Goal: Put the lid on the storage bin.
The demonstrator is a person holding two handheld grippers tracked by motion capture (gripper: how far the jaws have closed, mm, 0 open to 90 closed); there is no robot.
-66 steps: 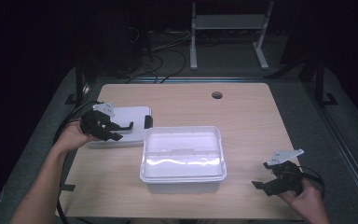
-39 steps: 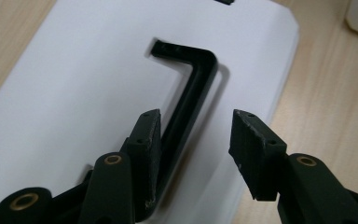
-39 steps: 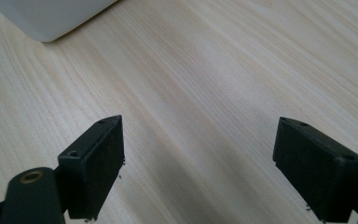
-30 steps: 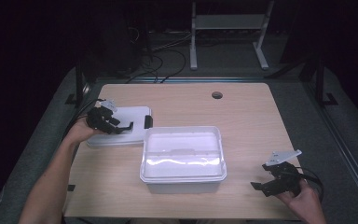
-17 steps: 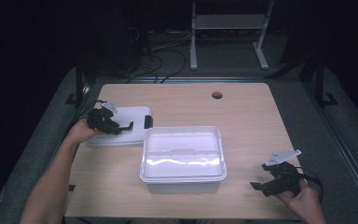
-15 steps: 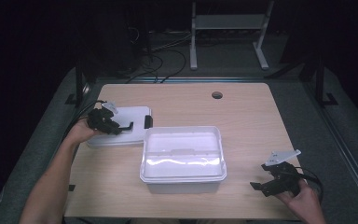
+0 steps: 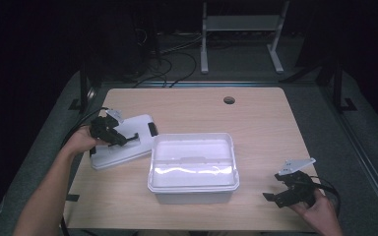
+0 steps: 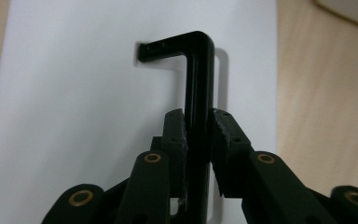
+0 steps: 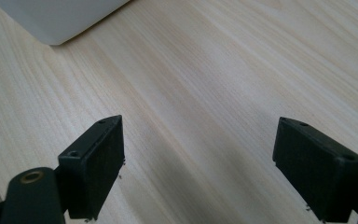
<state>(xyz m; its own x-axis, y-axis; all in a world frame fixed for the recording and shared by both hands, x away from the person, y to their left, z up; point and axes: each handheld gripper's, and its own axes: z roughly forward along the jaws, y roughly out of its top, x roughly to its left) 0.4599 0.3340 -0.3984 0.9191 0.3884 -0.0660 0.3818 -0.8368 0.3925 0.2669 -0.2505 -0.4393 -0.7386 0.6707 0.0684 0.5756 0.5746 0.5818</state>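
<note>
The left gripper has just closed on the lid's handle beside the open bin; lifting remains, right gripper gaping idle.

Lower end of the black handle behind the hand-held gripper's jaws.

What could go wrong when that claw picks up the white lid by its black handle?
The left gripper has just been closing, and its jaws now pinch the black handle of the white lid. Gripped at one spot, the lid might tilt or slip when lifted. It lies close to the open white box, so it could bump that rim.
</note>
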